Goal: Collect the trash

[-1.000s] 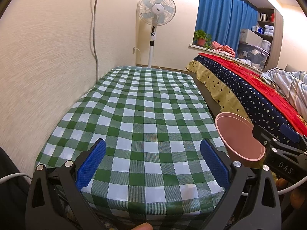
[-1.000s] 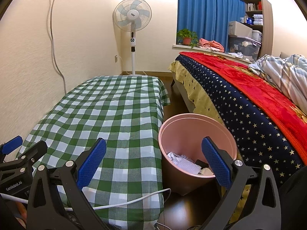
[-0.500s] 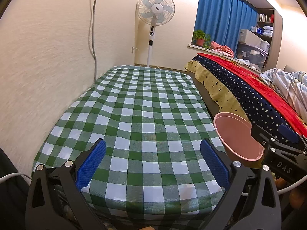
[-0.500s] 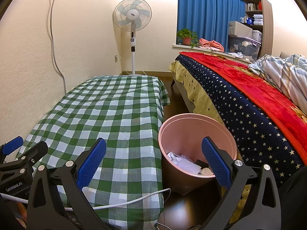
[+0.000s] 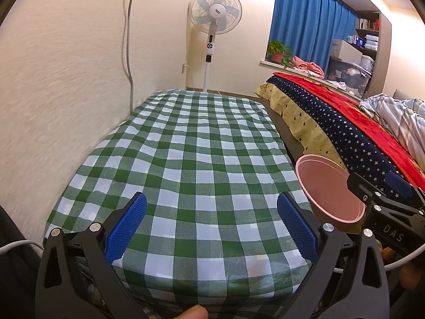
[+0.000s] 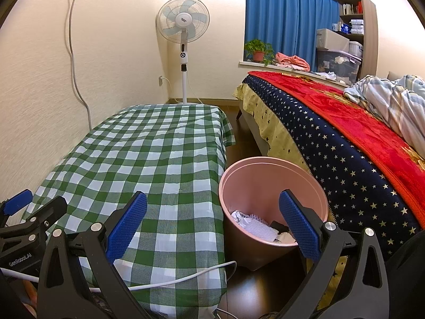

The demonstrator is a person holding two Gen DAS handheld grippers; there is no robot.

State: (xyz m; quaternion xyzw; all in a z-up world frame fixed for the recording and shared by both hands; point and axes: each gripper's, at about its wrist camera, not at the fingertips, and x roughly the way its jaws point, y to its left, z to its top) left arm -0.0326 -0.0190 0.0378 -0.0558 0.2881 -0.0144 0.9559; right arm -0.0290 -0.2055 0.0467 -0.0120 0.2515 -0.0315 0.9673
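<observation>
Left hand-held gripper (image 5: 211, 222): jaws spread wide, nothing between them; it hangs over the near edge of the worktop (image 5: 191, 143), likely parked there because nothing on the checked cloth is left to pick.
Right hand-held gripper (image 6: 212, 223): also wide and empty, its right finger in front of the pink bin (image 6: 273, 204), a fitting spot for something just dropped in.
Trash (image 6: 255, 226): crumpled white paper and a small dark piece lie at the bottom of the bin.
Bin placement: on the floor in the gap between the worktop and the bed (image 6: 345, 138), just beside the worktop's right edge, so either hand can reach it.
Worktop: green-and-white cloth, no loose items visible on it.
Task standing: collecting looks finished, judging by the bare cloth and the filled bin.
Change from a second ago: the left wrist view shows slightly more of the cloth's near edge, a small lift or pull-back; the right wrist view is practically unchanged.
</observation>
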